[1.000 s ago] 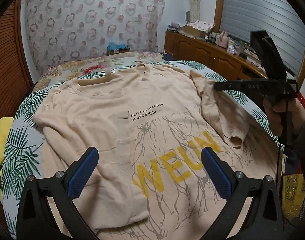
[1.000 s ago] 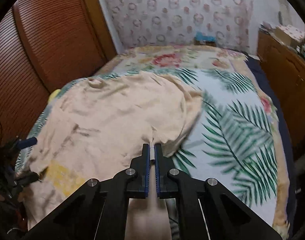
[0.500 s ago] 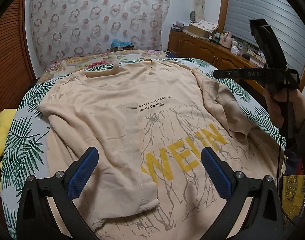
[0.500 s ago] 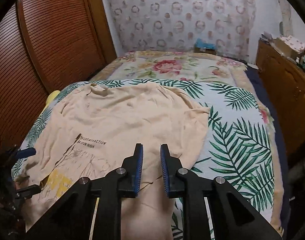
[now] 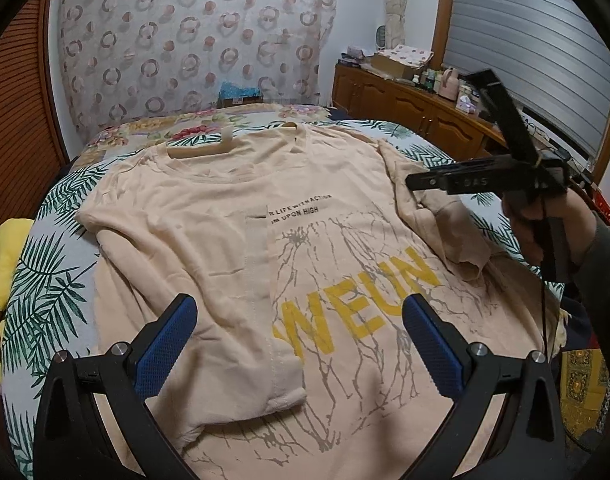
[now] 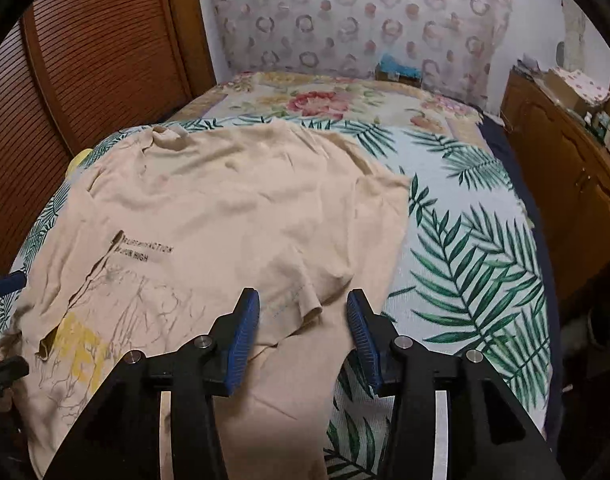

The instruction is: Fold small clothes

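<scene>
A beige T-shirt [image 5: 209, 216] with yellow letters lies spread face up on the bed. Its left side is folded in over the front, with the hem seam running down the middle. In the left wrist view, my left gripper [image 5: 299, 314] hovers wide open above the lower part of the shirt, holding nothing. My right gripper [image 6: 303, 302] is over the shirt's right side and its jaws are opening. The folded-in right sleeve [image 6: 301, 280] lies loose between the blue pads, which do not press it. From the side, the right gripper [image 5: 485, 180] shows in a hand [image 5: 545, 232].
The bed cover [image 6: 465, 248] has a palm-leaf print, with bare room right of the shirt. A wooden dresser [image 5: 409, 104] with clutter runs along the right wall. A louvred wooden door [image 6: 85, 60] stands at the left. A yellow plush toy [image 5: 1, 248] sits at the bed's left edge.
My right gripper was shut on the sleeve's edge a second ago. It has carried the sleeve inward over the shirt and let go, the jaws spreading apart. The left gripper stayed open.
</scene>
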`<state>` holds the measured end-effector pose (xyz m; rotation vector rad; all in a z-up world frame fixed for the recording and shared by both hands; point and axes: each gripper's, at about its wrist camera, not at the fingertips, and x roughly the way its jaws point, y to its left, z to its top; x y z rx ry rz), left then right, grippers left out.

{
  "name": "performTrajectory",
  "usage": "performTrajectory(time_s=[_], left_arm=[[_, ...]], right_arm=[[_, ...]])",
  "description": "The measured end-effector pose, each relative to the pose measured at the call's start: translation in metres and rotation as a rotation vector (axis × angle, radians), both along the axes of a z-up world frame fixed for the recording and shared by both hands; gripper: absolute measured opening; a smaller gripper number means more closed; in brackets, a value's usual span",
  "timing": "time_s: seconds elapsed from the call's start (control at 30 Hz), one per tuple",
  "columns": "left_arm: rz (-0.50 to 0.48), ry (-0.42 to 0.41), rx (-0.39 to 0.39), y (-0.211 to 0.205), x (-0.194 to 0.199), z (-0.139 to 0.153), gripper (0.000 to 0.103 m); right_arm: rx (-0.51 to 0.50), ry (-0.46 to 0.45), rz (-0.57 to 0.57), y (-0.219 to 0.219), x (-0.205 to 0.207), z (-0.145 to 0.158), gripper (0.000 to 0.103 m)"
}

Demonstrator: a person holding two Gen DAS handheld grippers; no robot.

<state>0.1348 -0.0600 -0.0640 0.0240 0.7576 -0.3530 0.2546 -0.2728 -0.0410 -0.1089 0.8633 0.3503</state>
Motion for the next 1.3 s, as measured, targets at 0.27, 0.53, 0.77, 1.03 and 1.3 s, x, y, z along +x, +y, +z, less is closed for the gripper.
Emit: performTrajectory(time_s=[0.27, 0.53, 0.77, 1.03, 1.3], left_arm=[[-0.005, 0.005, 0.003, -0.004, -0.001, -0.003, 0.103], [0.013, 0.005, -0.011, 0.005, -0.005, -0.002, 0.103], [0.022, 0.006, -0.012, 0.01, -0.004, -0.002, 0.103], [0.031, 0.006, -0.024, 0.017, -0.006, -0.002, 0.103], [0.039, -0.007, -0.031, 0.022, -0.01, 0.002, 0.103]], right_arm=[[0.053, 0.015, 0.049, 0.013, 0.009, 0.003, 0.033], [0.051, 0.012, 0.112, 0.036, 0.013, 0.007, 0.005], [0.124, -0.069, 0.141, 0.056, 0.017, 0.033, 0.022], [0.142, -0.074, 0.101, 0.037, 0.004, 0.036, 0.058], [-0.003, -0.055, 0.137, 0.02, -0.064, 0.007, 0.058]])
